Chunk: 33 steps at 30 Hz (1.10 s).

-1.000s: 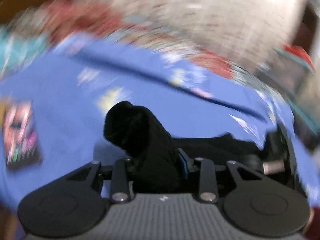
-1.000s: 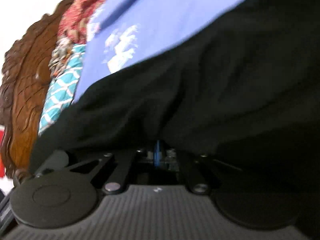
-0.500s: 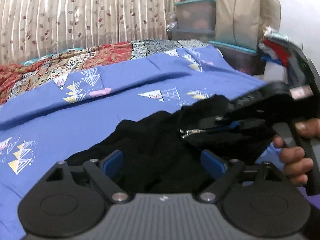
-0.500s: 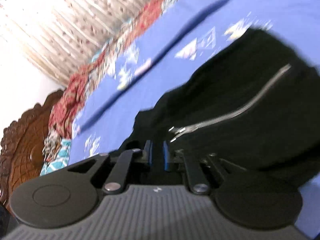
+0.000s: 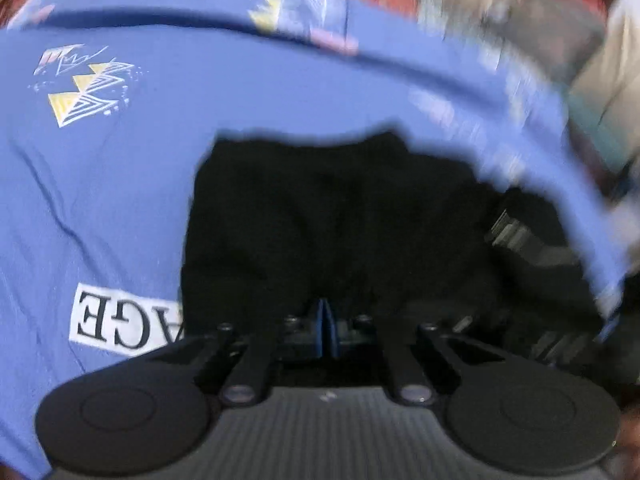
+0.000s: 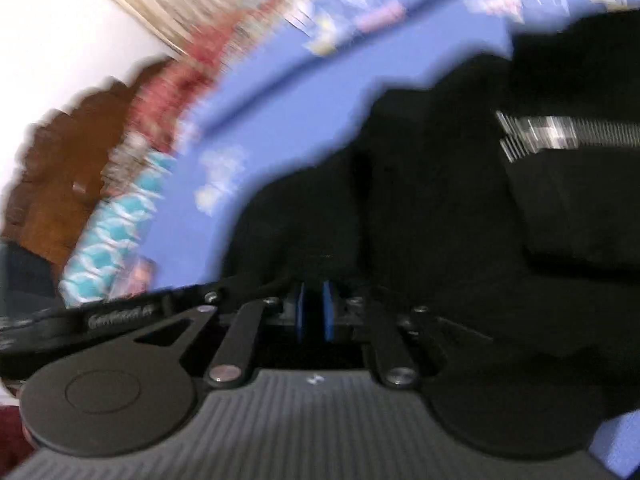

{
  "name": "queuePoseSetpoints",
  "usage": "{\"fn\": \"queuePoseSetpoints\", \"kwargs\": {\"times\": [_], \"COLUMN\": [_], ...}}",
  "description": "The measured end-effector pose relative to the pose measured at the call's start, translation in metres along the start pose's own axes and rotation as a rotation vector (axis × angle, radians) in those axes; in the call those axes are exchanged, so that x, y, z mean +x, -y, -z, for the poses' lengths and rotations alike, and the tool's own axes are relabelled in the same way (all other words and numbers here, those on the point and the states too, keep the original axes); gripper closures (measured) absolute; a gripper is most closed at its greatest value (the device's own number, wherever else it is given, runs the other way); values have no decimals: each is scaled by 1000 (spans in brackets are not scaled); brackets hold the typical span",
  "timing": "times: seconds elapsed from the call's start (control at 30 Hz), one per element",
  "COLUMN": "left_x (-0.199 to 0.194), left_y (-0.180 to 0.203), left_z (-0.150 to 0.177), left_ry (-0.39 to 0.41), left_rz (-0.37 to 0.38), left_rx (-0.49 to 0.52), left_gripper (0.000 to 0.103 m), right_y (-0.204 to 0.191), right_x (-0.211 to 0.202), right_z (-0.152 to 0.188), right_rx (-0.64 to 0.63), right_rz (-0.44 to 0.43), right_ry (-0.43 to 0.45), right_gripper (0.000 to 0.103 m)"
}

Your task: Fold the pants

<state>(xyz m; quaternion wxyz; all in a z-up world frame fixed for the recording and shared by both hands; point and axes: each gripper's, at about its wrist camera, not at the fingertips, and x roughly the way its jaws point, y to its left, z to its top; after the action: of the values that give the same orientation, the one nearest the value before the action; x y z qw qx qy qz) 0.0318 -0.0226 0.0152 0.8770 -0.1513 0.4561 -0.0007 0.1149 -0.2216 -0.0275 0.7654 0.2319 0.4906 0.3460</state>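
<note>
The left tool (image 5: 324, 326) has its blue pads pressed together on the near edge of the black pants (image 5: 340, 216). The right tool (image 6: 314, 308) is clamped on the same dark, bunched fabric, a silver zipper (image 6: 568, 132) showing. The pants lie on the blue bedsheet (image 5: 120, 184).

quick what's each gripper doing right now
left gripper: shut on the black pants
right gripper: nearly shut, pinching the black pants
</note>
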Motion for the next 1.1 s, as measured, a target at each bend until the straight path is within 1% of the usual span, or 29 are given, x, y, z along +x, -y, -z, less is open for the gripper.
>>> {"fn": "queuePoseSetpoints", "kwargs": {"times": [0.03, 0.07, 0.1, 0.13, 0.17, 0.2, 0.23, 0.27, 0.3, 0.33, 0.4, 0.43, 0.5, 0.53, 0.57, 0.6, 0.63, 0.67, 0.73, 0.8, 0.83, 0.87, 0.9, 0.93, 0.97, 1.0, 1.03, 1.07, 1.1], "left_x": [0, -2, -5, -11, -18, -26, -37, -46, -51, -58, -63, -62, -55, -51, -48, -45, -39, -34, -16, 14, 34, 53, 69, 89, 103, 118, 127, 130, 126], "left_y": [5, 9, 11, 12, 11, 9, 8, 8, 10, 12, 22, 29, 50, 68, 88, 110, 133, 161, 220, 274, 302, 325, 346, 367, 378, 386, 388, 385, 381], "left_z": [2, 2, -1, -5, -9, -11, -14, -18, -21, -25, -34, -41, -54, -61, -67, -72, -79, -86, -95, -100, -100, -97, -94, -88, -81, -73, -70, -72, -76], "left_ry": [22, 22, 19, 19, 21, 34, 58, 85, 106, 126, 138, 130, 106, 91, 79, 69, 64, 60, 41, -18, -59, -90, -110, -122, -125, -139, -162, -190, -194], "left_rz": [-23, -36, -38, -28, -14, 11, 40, 56, 62, 69, 95, 120, 148, 154, 160, 167, 171, 175, 166, 122, 80, 22, -42, -122, -177, -236, -253, -251, -217], "left_rx": [35, 53, 61, 64, 59, 48, 36, 28, 25, 27, 28, 29, 52, 84, 128, 178, 225, 282, 397, 476, 520, 571, 628, 714, 771, 824, 844, 829, 782], "left_gripper": [98, 99, 100, 99, 98, 94, 87, 82, 76, 74, 73, 70, 69, 69, 68, 66, 60, 56, 34, 19, 19, 19, 19, 18, 19, 40, 82, 85, 86], "right_y": [4, 4, 3, 0, 2, 8, 17, 26, 36, 47, 70, 82, 105, 116, 125, 127, 118, 98, 62, 38, 32, 36, 31, 31, 32, 30, 35, 33, 33], "right_x": [-2, -8, -19, -35, -60, -88, -114, -137, -163, -183, -206, -208, -205, -197, -189, -180, -174, -169, -164, -159, -156, -163, -160, -160, -165, -167, -173, -175, -177], "right_z": [-2, -4, -5, -6, -7, -4, -5, -7, -5, -3, -1, -2, -3, -3, -2, -2, -1, -1, -1, 0, 0, 7, 7, 8, 10, 10, 11, 9, 9], "right_rx": [41, 46, 25, -7, -30, -37, -27, -13, 4, 25, 87, 120, 165, 193, 225, 248, 247, 199, 36, -86, -136, -174, -209, -224, -232, -243, -252, -264, -275], "right_rz": [-23, -33, -34, -16, 3, 21, 56, 111, 194, 272, 381, 406, 396, 374, 350, 323, 305, 301, 344, 356, 358, 368, 384, 392, 389, 379, 371, 367, 368], "right_ry": [-8, -12, 0, 49, 126, 214, 304, 389, 482, 553, 630, 621, 565, 525, 484, 457, 445, 453, 458, 452, 445, 438, 430, 427, 427, 426, 423, 418, 412], "right_gripper": [102, 101, 95, 86, 79, 61, 47, 44, 41, 36, 30, 30, 30, 33, 39, 72, 85, 85, 85, 85, 85, 85, 85, 85, 85, 85, 85, 85, 85]}}
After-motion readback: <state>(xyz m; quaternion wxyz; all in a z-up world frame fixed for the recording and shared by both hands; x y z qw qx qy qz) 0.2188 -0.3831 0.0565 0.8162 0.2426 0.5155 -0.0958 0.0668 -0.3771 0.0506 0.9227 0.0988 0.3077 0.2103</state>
